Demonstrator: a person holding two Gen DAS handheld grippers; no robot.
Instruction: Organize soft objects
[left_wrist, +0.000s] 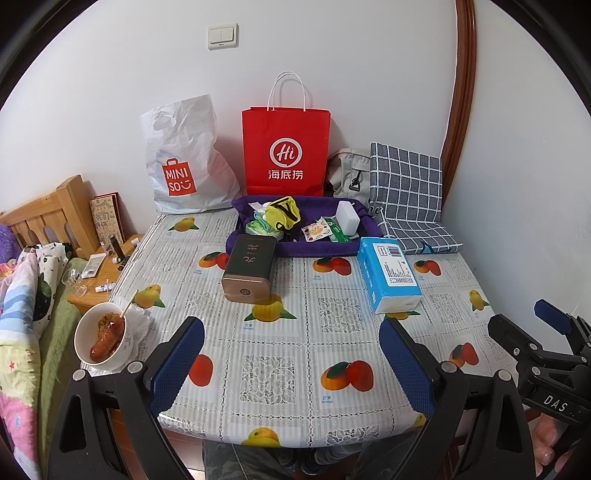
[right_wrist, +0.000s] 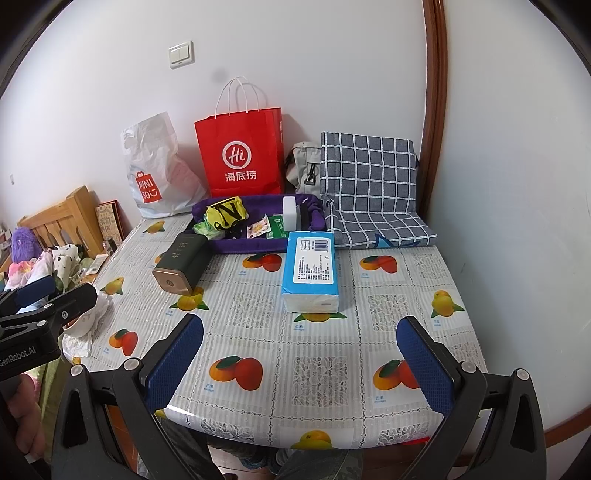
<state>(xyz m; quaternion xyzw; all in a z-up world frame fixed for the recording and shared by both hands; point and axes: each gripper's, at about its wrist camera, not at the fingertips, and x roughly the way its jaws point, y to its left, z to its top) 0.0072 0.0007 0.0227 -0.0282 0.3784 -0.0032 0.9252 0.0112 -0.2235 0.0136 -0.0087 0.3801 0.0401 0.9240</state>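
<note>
Both hand-held grippers are hovering over the near edge of the worktop (right_wrist: 317, 325), each one spread wide and gripping nothing. The left hand-held gripper (left_wrist: 291, 365) is showing its blue pads (left_wrist: 177, 365) above the fruit-print cloth; the right hand-held gripper (right_wrist: 299, 363) is doing the same, and each is appearing only partly at the border of the other's view.

Just ahead, the blue tissue pack (right_wrist: 310, 273) is lying flat near the middle of the worktop, with a dark tin (right_wrist: 183, 264) lying on its side to its left. Behind them a purple tray (left_wrist: 255, 247) is holding a yellow pouch (left_wrist: 282, 214), a white block (left_wrist: 348, 218), some small sachets and a crumpled green item that is hard to make out. The tin is hiding part of the tray's front wall.

A checked cushion (right_wrist: 369, 177) is leaning in the far right corner, with a grey bag (right_wrist: 304, 166) half hidden behind it. A red paper bag (left_wrist: 285, 151) and a white plastic bag (left_wrist: 184, 158) are standing against the wall. At the left edge a bowl (left_wrist: 101, 338) with a skewered sausage is sitting, mostly blocked in the right wrist view by the left hand-held gripper.
</note>
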